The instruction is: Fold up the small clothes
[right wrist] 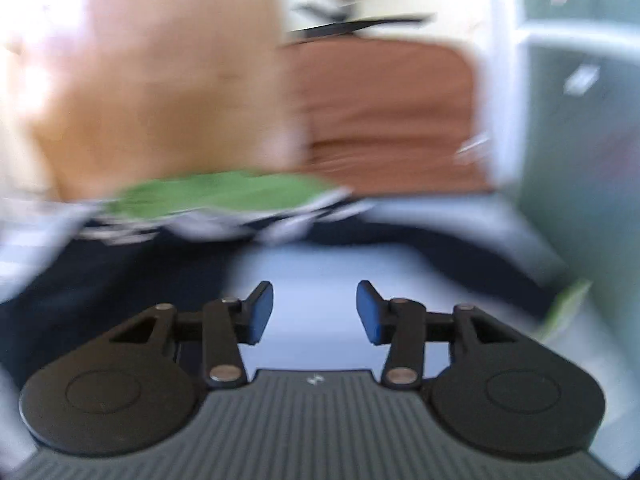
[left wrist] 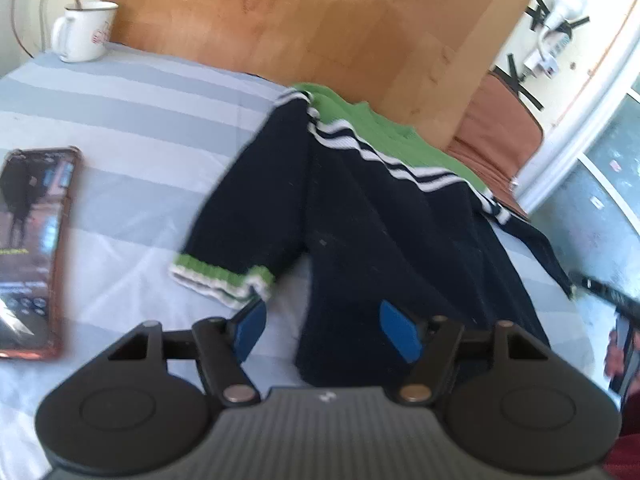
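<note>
No legible writing. My left claw (left wrist: 326,330) apart over navy sweater (left wrist: 360,216); mug (left wrist: 86,30), phone (left wrist: 34,252) only in left view. My right claw (right wrist: 315,312) apart, view blurred.

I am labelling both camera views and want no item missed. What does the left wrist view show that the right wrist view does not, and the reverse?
Only the left wrist view shows the white enamel mug with a spoon, the phone in a red case, the sweater's green-and-white sleeve cuff, and the open left tool.

Only the right wrist view, heavily blurred, shows the open right tool over bare cloth.

Both show the dark navy knitted sweater with green collar area and white stripes, the blue-grey striped cloth and the brown cushion.
</note>
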A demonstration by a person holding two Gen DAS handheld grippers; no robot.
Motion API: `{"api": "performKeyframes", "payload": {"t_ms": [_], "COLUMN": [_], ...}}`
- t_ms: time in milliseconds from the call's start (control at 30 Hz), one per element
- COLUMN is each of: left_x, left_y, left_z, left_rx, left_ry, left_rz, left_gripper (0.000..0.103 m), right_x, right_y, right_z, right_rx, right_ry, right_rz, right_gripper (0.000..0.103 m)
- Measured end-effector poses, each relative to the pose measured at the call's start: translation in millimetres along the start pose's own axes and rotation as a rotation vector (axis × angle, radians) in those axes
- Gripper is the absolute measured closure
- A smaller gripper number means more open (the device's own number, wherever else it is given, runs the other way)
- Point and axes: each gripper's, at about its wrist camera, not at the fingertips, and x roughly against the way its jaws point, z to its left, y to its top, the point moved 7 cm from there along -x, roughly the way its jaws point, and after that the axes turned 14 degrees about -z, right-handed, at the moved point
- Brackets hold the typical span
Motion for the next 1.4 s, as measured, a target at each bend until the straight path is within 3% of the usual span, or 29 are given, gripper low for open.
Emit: {"api": "performKeyframes", "payload": {"t_ms": [100, 167, 200, 233, 267, 367, 500, 600, 700, 767, 800, 867, 1000, 1067, 1167, 1267, 1400], "left_x": [-12, -20, -22, -26, -28, -12, 45, 60, 39, 29, 32, 46, 66, 59, 37, 38, 69], "left_y": [-7, -12, -12, -14, -15, -10, -3, -21, -50, -59, -57, -41, 2, 11, 14, 16, 18], "left_z": [-4, -9, -14, -18, -22, -37, -53, -58, -55, -44, -40, -29, 2, 16, 36, 48, 71], "left_rx": [-0.008, 0.0, -0.013, -0.012, 0.003, -0.039, -0.113, -0.104, -0.149, -0.163, -0.151, -0.111, -0.001, 0.064, 0.151, 0.199, 0.234], "left_ry": [-0.006, -0.022, -0.027, -0.044, -0.063, -0.076, -0.106, -0.129, -0.069, -0.011, -0.009, -0.008, 0.036, 0.077, 0.119, 0.124, 0.123], "left_rz": [0.024, 0.038, 0.033, 0.057, 0.082, 0.109, 0.113, 0.17, 0.219, 0.236, 0.22, 0.141, -0.044, -0.067, -0.051, -0.078, -0.177], "left_gripper": [0.035, 0.042, 0.069, 0.085, 0.09, 0.091, 0.091, 0.088, 0.072, 0.069, 0.067, 0.055, 0.047, 0.039, 0.037, 0.037, 0.037], "right_x": [14, 8, 3, 4, 4, 10, 44, 53, 39, 35, 34, 33, 4, -19, -58, -90, -120], "right_y": [-34, -56, -69, -71, -71, -44, -20, -38, -70, -73, -64, -41, -5, -1, -6, -13, -43], "right_z": [34, 52, 61, 69, 76, 76, 70, 57, 39, 31, 31, 35, 57, 70, 125, 203, 305], "right_rx": [-0.011, 0.007, 0.026, 0.092, 0.139, 0.105, 0.15, 0.147, 0.13, 0.162, 0.176, 0.206, 0.192, 0.168, 0.203, 0.35, 0.711], "right_ry": [0.078, 0.09, 0.097, 0.057, 0.047, 0.048, 0.013, -0.018, -0.049, -0.105, -0.119, -0.107, 0.003, 0.105, 0.272, 0.466, 0.669], "right_rz": [0.07, 0.125, 0.154, 0.108, 0.107, 0.069, 0.061, 0.141, 0.255, 0.252, 0.222, 0.139, 0.029, 0.017, 0.026, 0.046, 0.056], "right_gripper": [0.05, 0.051, 0.064, 0.083, 0.094, 0.096, 0.096, 0.096, 0.094, 0.082, 0.068, 0.065, 0.065, 0.065, 0.065, 0.064, 0.06]}}
